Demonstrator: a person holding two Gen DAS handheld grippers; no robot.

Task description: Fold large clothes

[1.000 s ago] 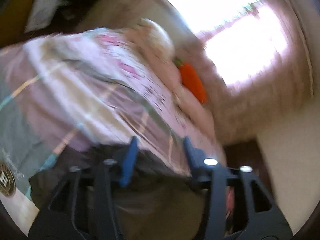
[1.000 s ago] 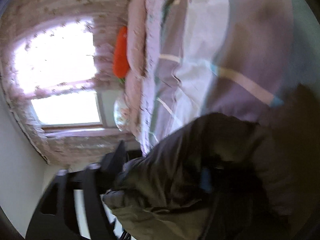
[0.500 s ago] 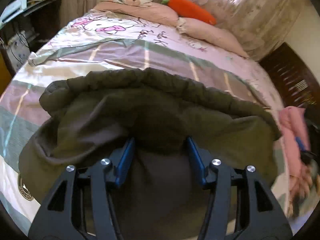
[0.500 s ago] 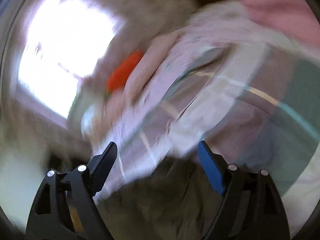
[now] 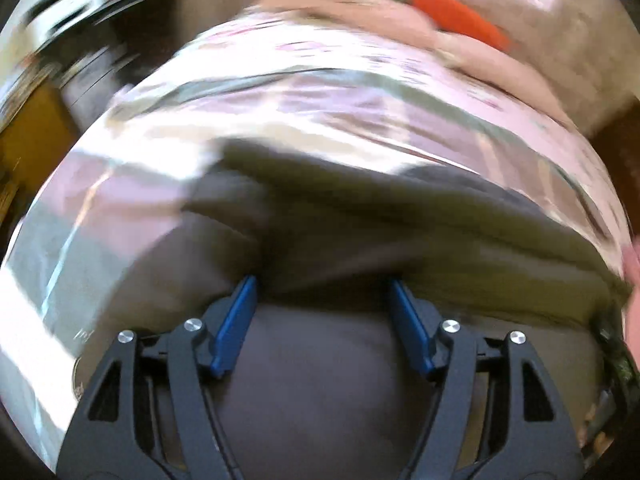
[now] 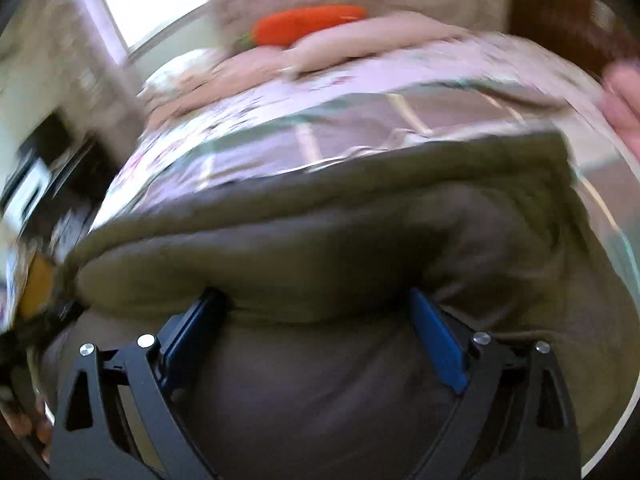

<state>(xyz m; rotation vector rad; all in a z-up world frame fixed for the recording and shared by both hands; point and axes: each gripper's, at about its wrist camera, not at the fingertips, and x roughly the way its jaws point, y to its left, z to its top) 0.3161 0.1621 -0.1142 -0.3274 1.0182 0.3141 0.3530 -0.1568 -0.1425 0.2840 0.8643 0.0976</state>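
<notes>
Both hand-held grippers [image 5: 322, 292] [image 6: 316, 300] spread wide, jaws just opening, olive jacket [image 6: 320, 240] loose between them.

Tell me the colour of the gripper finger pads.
Blue pads on black frames, clearest in the right wrist view.

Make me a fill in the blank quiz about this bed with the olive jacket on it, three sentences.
1. The olive jacket lies on a ____.
2. The plush toy by the pink pillows is shaped like a ____.
3. The pads on the left gripper and the right gripper are coloured ____.

Missing words: bed; carrot; blue
</notes>
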